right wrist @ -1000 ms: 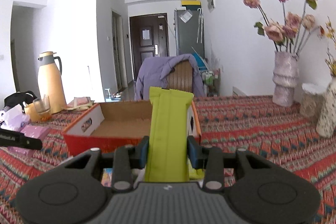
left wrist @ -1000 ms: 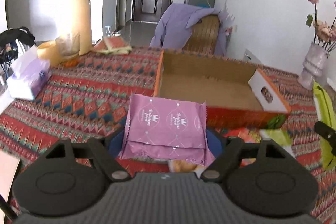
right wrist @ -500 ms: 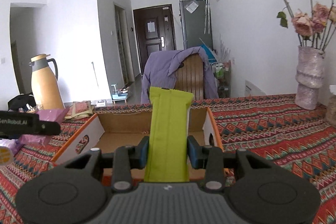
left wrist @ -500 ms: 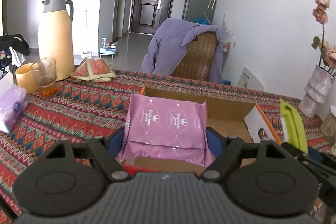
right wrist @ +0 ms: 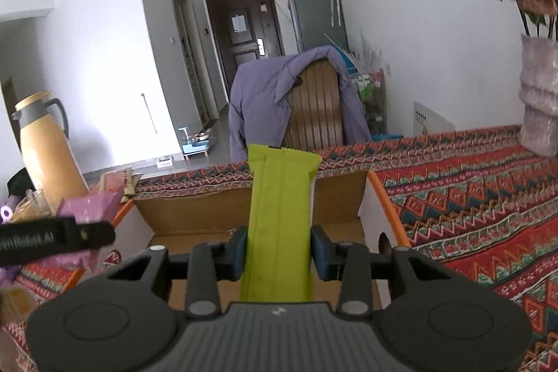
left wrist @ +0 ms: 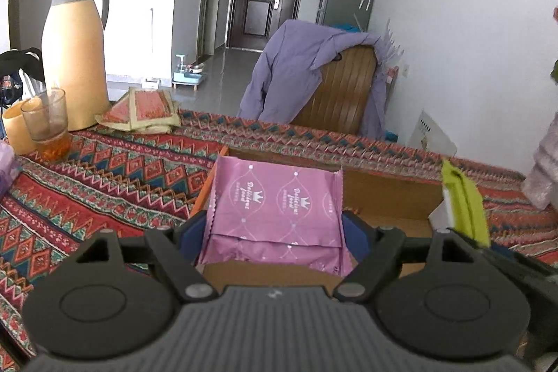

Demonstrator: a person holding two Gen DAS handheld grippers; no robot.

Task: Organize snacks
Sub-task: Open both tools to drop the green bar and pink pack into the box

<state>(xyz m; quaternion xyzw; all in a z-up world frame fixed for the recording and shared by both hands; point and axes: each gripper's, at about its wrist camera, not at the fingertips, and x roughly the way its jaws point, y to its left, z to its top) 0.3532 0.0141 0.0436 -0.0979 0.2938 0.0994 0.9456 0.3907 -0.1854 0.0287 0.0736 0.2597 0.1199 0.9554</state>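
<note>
Left gripper [left wrist: 275,232] clamps purple snack packet [left wrist: 275,208]; right gripper [right wrist: 279,250] clamps green snack bar [right wrist: 280,215], narrow hold. Both carried forward across desk [left wrist: 104,169]; second ago cardboard box [right wrist: 195,215] lay ahead, now both snacks hang over its open, seemingly empty inside. Judgement: release into box next. Patterned red cloth covers desk; thermos [left wrist: 75,51], glass [left wrist: 47,124] at left, flower vase [right wrist: 538,107] right. Beyond: chair [left wrist: 334,93] with purple jacket, dark door, fridge.
</note>
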